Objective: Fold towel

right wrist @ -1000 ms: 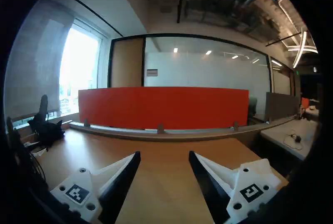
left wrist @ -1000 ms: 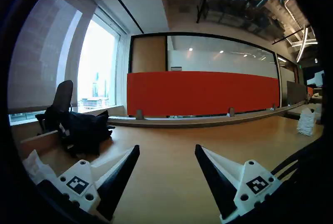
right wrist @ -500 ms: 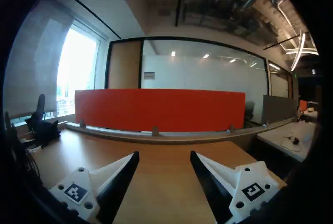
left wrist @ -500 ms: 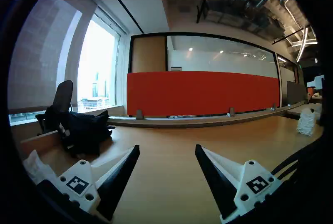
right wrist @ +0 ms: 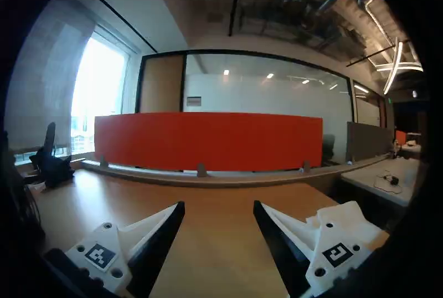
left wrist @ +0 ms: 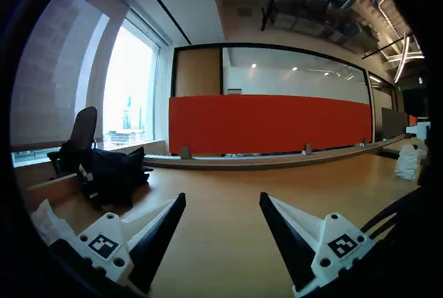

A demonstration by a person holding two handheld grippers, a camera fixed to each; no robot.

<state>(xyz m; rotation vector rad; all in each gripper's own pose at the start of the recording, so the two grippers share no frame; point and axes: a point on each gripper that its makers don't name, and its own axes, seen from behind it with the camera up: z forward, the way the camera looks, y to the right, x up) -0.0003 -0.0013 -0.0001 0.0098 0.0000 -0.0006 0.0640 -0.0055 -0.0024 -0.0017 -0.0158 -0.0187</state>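
Left gripper view. We are looking along the left gripper [left wrist: 221, 195], which is hovering low over a long wooden desk [left wrist: 310, 181]. Its two fingers are standing wide apart with bare desk between them, gripping nothing. We are counting two square markers, one on each finger. At the left of the desk one black bag [left wrist: 113, 176] is slumping, with one office chair [left wrist: 83, 129] behind it against the window [left wrist: 130, 101]. One crumpled white item [left wrist: 47, 221] is lying near the left finger's base; we cannot tell what it is. At the far right of the desk one white stack [left wrist: 408, 162] is sitting, well apart from both fingers; it may be folded towels, but we cannot tell. One red partition [left wrist: 271, 123] is running along the desk's far edge on three small grey brackets.

Right gripper view. The right gripper [right wrist: 219, 204] is hovering over the same wood surface [right wrist: 138, 198], its two fingers likewise spread wide and empty, one marker on each. The red partition [right wrist: 207, 140] is again showing three brackets. The bag and chair [right wrist: 52, 165] are sitting far left. At right one pale second desk [right wrist: 382, 187] is carrying one small dark item with a cable [right wrist: 392, 179].
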